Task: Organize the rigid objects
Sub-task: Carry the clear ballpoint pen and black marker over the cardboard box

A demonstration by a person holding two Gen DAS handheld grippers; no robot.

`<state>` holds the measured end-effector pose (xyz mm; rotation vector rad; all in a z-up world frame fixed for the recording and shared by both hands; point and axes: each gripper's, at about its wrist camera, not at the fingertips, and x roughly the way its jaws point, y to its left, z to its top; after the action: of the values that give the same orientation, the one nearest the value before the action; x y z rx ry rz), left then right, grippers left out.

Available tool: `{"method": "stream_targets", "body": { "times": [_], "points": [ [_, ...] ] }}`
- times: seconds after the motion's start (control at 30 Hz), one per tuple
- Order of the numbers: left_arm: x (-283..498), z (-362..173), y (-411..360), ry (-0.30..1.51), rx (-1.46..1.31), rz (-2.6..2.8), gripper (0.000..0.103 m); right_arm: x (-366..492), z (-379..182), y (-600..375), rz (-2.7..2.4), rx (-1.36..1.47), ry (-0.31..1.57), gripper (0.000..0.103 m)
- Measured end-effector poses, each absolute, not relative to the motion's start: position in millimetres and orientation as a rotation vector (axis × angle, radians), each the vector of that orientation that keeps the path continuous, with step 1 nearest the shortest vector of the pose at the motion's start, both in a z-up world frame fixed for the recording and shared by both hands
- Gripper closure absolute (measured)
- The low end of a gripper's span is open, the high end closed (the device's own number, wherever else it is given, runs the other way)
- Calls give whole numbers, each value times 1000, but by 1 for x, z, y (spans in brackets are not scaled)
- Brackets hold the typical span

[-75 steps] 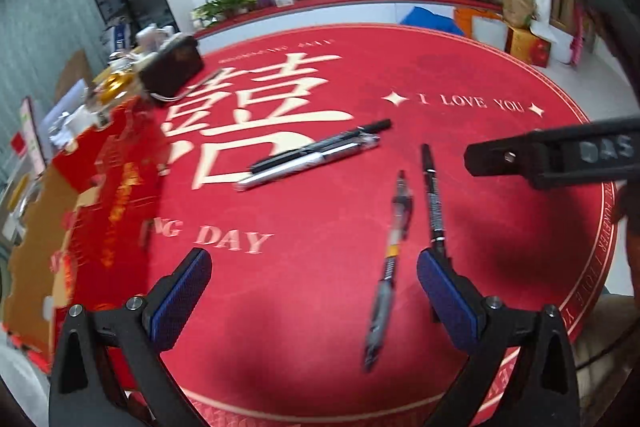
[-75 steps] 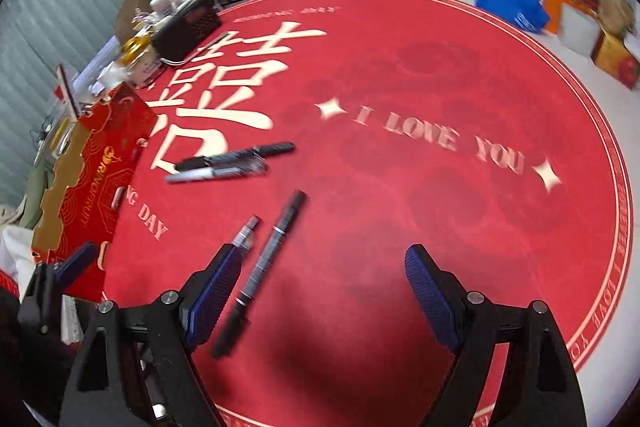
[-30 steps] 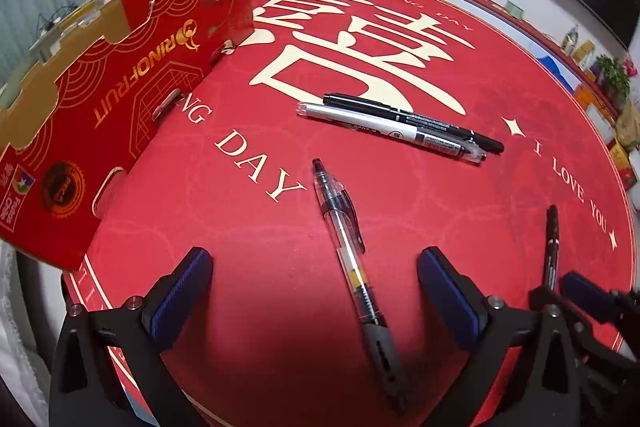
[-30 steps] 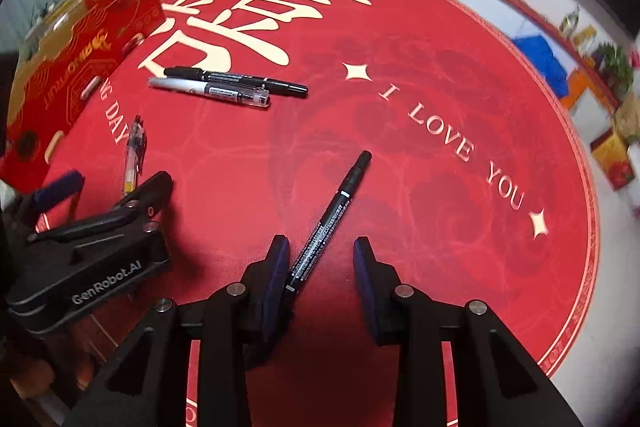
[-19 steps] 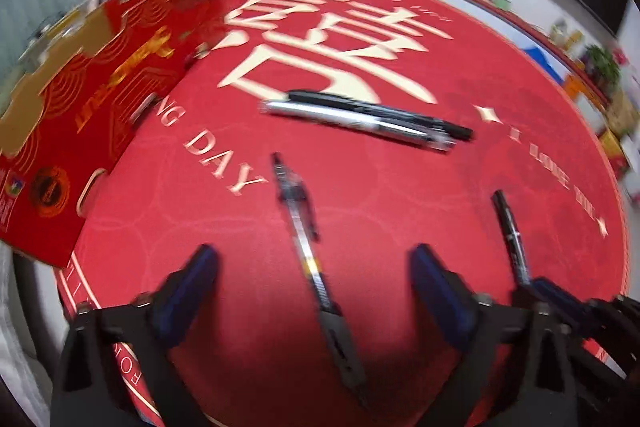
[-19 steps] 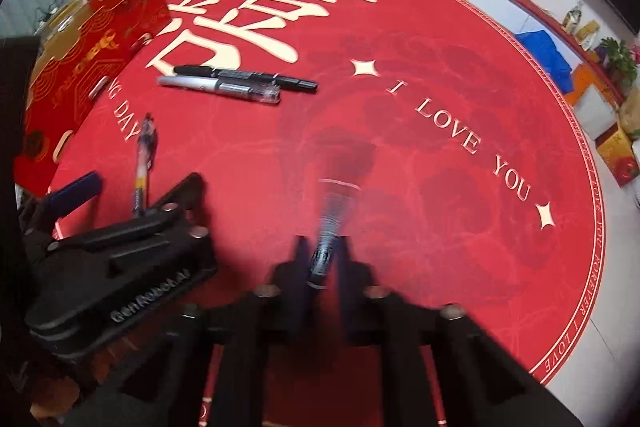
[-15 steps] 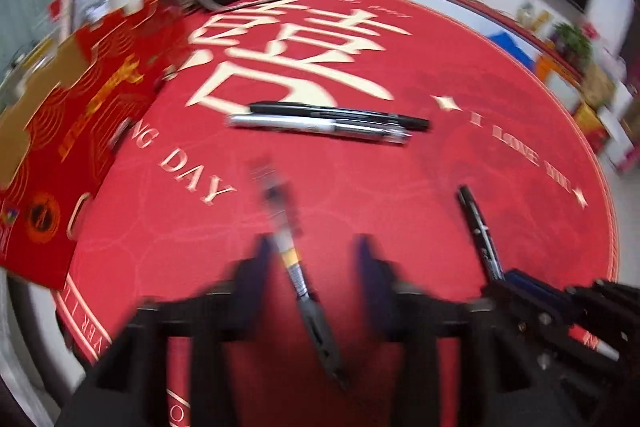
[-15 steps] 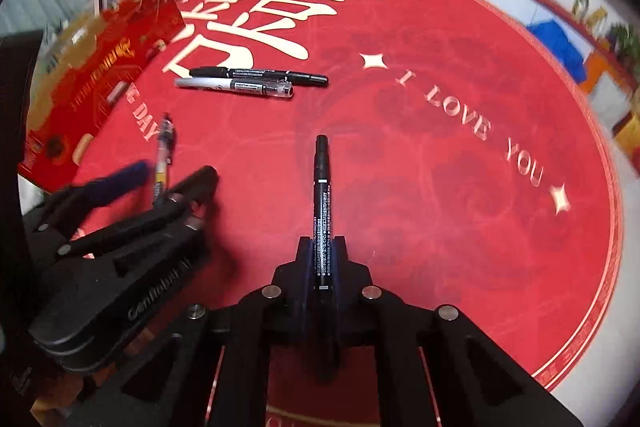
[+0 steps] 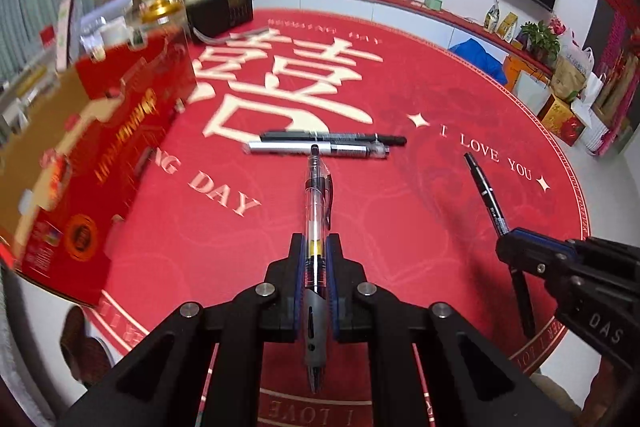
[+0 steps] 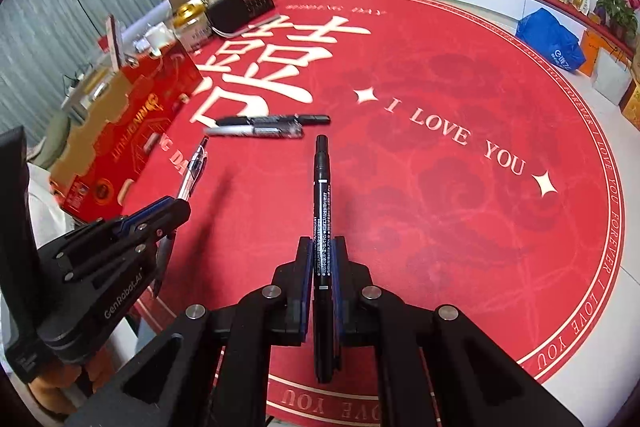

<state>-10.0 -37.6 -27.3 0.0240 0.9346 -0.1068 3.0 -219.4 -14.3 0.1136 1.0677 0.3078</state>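
Two pens lifted | left gripper (image 9: 316,279) just clamped clear pen (image 9: 315,223) | right gripper (image 10: 322,275) grips black marker (image 10: 321,211) | both off red mat (image 10: 440,227) | two pens (image 9: 320,143) remain there

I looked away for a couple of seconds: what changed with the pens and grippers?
Both jaws have just closed: left gripper took the clear pen, right gripper the black marker, both lifted off the mat. The two pens lying side by side stayed put.
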Motion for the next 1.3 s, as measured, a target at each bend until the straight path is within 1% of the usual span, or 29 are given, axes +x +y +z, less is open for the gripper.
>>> {"method": "stream_targets", "body": {
  "times": [0.33, 1.3],
  "points": [
    [-11, 0, -32, 856, 60, -75, 93, 11, 1, -213, 319, 122, 1042, 93],
    [-14, 14, -1, 819, -7, -49, 93, 21, 22, -161, 387, 16, 1024, 93]
  ]
}}
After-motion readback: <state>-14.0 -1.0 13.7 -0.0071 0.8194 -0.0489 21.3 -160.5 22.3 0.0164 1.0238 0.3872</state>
